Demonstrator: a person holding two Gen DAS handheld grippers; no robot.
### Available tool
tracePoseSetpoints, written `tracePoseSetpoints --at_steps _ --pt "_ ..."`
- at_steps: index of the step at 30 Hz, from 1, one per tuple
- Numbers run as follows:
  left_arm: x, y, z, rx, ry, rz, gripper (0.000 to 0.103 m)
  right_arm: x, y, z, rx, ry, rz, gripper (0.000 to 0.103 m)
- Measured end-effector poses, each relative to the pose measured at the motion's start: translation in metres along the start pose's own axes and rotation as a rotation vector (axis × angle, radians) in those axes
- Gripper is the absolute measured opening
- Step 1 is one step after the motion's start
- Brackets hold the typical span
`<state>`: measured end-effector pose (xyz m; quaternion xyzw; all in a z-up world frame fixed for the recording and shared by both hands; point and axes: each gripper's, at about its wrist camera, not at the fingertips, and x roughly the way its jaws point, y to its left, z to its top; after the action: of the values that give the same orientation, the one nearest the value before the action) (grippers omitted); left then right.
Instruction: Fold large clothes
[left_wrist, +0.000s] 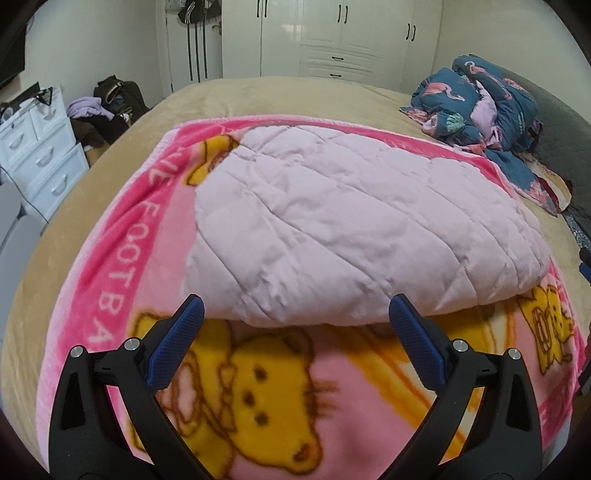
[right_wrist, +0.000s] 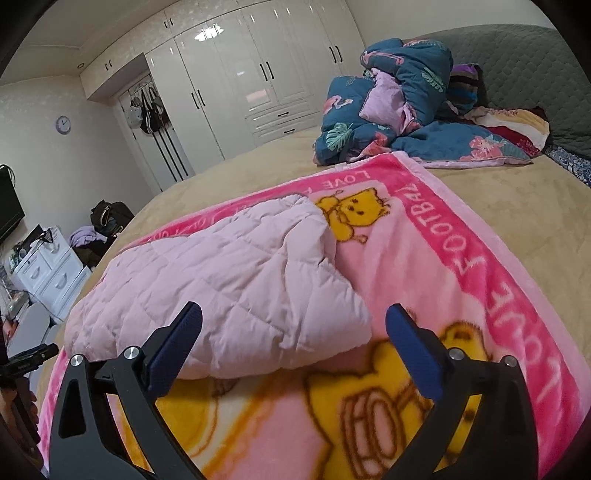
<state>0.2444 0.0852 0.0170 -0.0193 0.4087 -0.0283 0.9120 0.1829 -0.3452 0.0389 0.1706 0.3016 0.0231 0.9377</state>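
We are holding our left gripper (left_wrist: 295, 314) and right gripper (right_wrist: 293, 317) spread wide and empty above the pink cartoon blanket (left_wrist: 266, 387). The folded pale pink quilted garment (left_wrist: 351, 229) is lying on that blanket, in the middle of the bed (left_wrist: 280, 96).

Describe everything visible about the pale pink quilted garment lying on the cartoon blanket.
The pale pink quilted garment is puffy, stitched in diagonal lines, and looks like soft, slightly wrinkled padded fabric. It lies folded into a rounded rectangular bundle, flat on the pink cartoon blanket that covers the bed. Nothing else touches it; no sleeves, collar or fastenings show.
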Motion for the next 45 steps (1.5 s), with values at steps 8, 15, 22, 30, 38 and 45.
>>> tracePoseSetpoints --at_steps 8,15,22,30,38,45 --pt "0.009 -0.002 -0.021 -0.029 0.04 0.013 0.094 0.004 0.003 -0.025 0.031 0.058 0.013 0.099" --pt "0.022 0.012 -0.04 -0.133 0.101 -0.026 0.094 0.023 0.004 -0.043 0.078 0.118 0.02 0.099" --pt "0.039 0.036 -0.053 -0.302 0.157 -0.047 0.094 0.05 -0.002 -0.054 0.156 0.171 0.022 0.099" --pt "0.055 0.05 -0.048 -0.449 0.18 -0.126 0.094 0.079 -0.022 -0.049 0.326 0.204 0.045 0.099" --pt "0.072 0.048 -0.029 -0.521 0.174 -0.195 0.094 0.107 -0.034 -0.039 0.453 0.231 0.097 0.099" --pt "0.087 0.054 -0.017 -0.568 0.171 -0.239 0.094 0.135 -0.034 -0.027 0.479 0.25 0.127 0.099"
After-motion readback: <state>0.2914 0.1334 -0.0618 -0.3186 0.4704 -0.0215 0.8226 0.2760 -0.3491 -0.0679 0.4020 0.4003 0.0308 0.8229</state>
